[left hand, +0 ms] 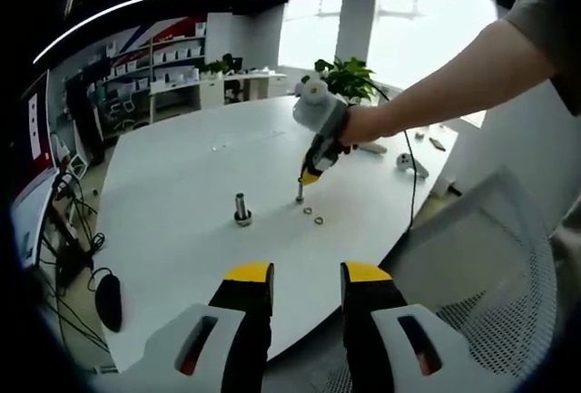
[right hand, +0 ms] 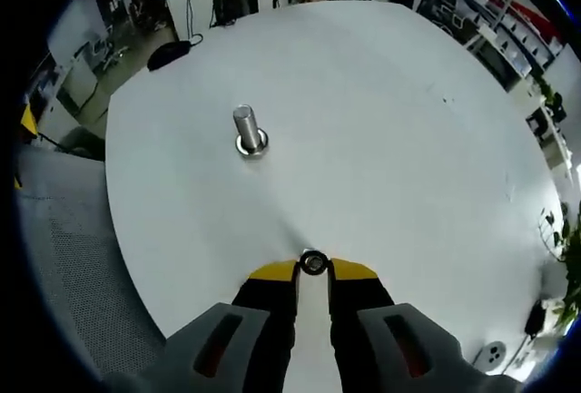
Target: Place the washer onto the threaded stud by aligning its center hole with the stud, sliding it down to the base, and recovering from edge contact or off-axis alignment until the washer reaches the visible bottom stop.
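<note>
Washer: a small metal ring [right hand: 313, 262], pinched at the tips of the right gripper [right hand: 313, 266], low over the white desk [right hand: 390, 130]. In the right gripper view its hole faces the camera, so it appears to be held on edge or tilted; the exact tilt cannot be told.

Stud: a short threaded steel stud [right hand: 246, 126] stands upright on a wider round base, toward the middle of the desk, well apart from the held washer. Its long axis is vertical.

Key relation: from the right gripper the stud lies ahead and a little to the left. The right gripper is nearer to it than the left, judging by the left gripper view.

Left gripper: its jaws [left hand: 307, 275] stand apart with nothing between them, back beyond the desk's near edge.

Spare washers: 2 small rings [left hand: 313, 216] lie flat on the desk just beside the right gripper's tip.

Materials: bright, smooth metal on washer and stud; matte white desk top; yellow jaw tips on grey bodies.

Next move, as a judgement: the washer must be levelled flat, carried over the stud and centred on its axis before lowering; a tilted ring would catch on the threads.
</note>
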